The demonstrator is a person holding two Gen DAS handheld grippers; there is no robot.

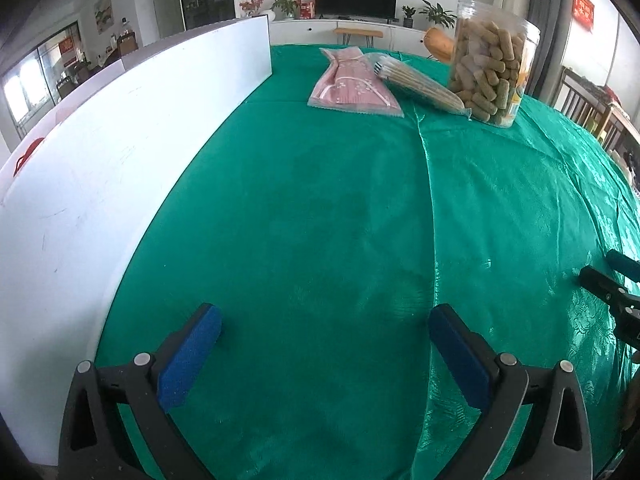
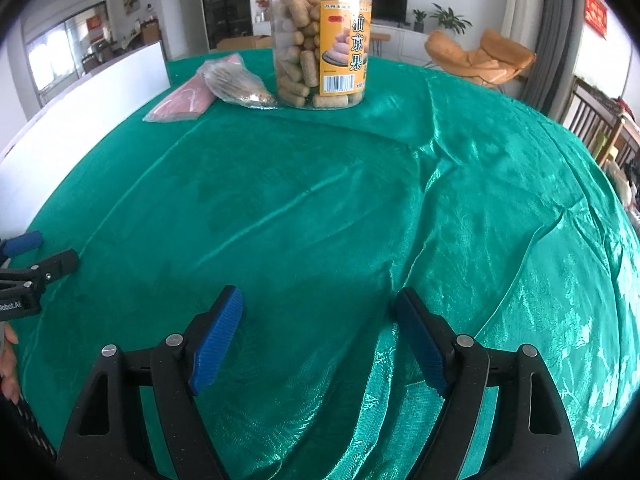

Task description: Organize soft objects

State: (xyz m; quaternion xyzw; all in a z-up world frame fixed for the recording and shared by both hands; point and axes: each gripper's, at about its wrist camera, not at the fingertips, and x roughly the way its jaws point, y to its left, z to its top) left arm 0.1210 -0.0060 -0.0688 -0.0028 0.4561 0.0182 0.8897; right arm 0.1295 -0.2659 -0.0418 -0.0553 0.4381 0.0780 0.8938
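both grippers gape empty over the green cloth [image 1: 320, 220]. left gripper [image 1: 326, 322]: pink pouch [image 1: 354, 84] far off at twelve, long axis running away. right gripper [image 2: 318, 306]: pouch at eleven, farther. left looks nearer.

Packet [image 1: 354, 84] left of jar [image 1: 494, 68]

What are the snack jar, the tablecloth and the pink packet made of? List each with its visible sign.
Snack jar: clear, rigid-looking plastic, probably; the snack sticks show through the wall, with a glossy paper label.
Tablecloth: shiny green woven fabric, satin-like; it creases and glints.
Pink packet: thin clear plastic film over pink patterned cloth, seemingly; sealed edges show.
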